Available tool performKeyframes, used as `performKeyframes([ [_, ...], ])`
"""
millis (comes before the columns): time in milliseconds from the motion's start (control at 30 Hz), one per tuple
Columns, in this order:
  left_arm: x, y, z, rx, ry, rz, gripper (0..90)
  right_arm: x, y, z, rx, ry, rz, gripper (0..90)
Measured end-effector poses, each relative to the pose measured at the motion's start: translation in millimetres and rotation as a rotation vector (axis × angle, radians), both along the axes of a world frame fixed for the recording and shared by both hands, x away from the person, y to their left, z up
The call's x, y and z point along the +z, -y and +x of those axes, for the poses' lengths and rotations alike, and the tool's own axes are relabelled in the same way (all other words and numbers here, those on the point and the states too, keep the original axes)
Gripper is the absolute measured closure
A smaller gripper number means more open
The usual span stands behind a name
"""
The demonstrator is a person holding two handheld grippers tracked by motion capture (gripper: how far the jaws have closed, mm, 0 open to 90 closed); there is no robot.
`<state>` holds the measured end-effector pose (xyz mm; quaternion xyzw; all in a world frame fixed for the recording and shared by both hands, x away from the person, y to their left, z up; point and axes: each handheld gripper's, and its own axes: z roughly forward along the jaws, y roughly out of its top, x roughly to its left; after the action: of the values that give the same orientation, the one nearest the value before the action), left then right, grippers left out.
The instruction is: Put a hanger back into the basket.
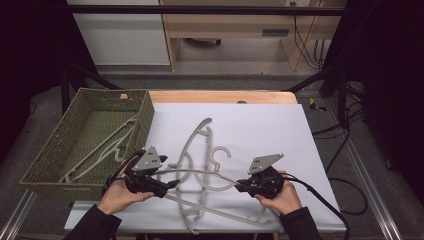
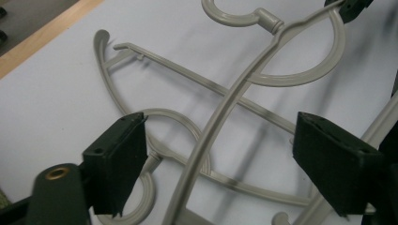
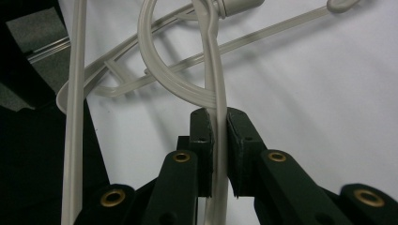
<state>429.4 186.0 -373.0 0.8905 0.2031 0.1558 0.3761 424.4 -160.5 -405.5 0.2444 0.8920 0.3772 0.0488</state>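
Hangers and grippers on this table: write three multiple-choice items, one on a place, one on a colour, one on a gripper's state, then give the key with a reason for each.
1. Where does the woven basket stand?
A. At the left edge of the table
B. On the right half of the white sheet
C. On the floor behind the table

2. What colour are the plastic hangers on the white sheet?
A. Bright red
B. Pale grey
C. Black

3. How do the jaws of the right gripper stand?
A. Wide open over bare paper
B. Shut on nothing
C. Shut on a hanger's rail

Key: 1 A, the high view shows the basket left of the sheet. 2 B, all views show the hangers pale grey. 3 C, the right gripper view shows both pads pressed on the held hanger.
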Motion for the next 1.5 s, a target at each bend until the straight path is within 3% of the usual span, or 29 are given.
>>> performKeyframes([
  [167, -4.8, 8.0, 1.5, -0.039, -0.011, 0.057, 32.0, -2.6, -3.0, -1.9, 0.024, -0.013, -0.020, 81.8],
  [200, -8.1, 11.7, 2.6, -0.063, -0.024, 0.087, 34.4, -3.5, -3.7, -1.8, 0.033, -0.011, -0.017, 81.8],
  [367, -15.6, 18.9, 5.5, -0.097, -0.052, 0.133, 43.9, -5.5, -6.3, -2.6, 0.049, -0.026, -0.024, 81.9],
  [433, -20.1, 22.8, 7.3, -0.123, -0.060, 0.181, 49.5, -5.9, -6.8, -2.8, 0.055, -0.029, -0.021, 81.9],
  [600, -26.0, 26.5, 8.3, -0.146, -0.077, 0.210, 63.0, -5.6, -7.3, -4.0, 0.068, -0.029, -0.017, 81.8],
  [833, -28.0, 28.0, 6.6, -0.156, -0.075, 0.223, 73.2, -6.2, -9.3, -5.5, 0.087, -0.023, -0.025, 81.8],
  [1167, -31.2, 29.0, -0.3, -0.184, -0.093, 0.263, 77.7, -8.8, -10.6, -4.5, 0.110, -0.034, -0.030, 80.8],
  [1333, -31.8, 28.6, -7.3, -0.193, -0.081, 0.259, 80.0, -8.9, -10.0, -3.3, 0.095, -0.022, -0.050, 77.9],
  [1500, -27.1, 25.2, -16.9, -0.199, -0.085, 0.214, 82.2, -3.3, -5.6, -3.2, 0.065, 0.012, -0.025, 73.9],
])
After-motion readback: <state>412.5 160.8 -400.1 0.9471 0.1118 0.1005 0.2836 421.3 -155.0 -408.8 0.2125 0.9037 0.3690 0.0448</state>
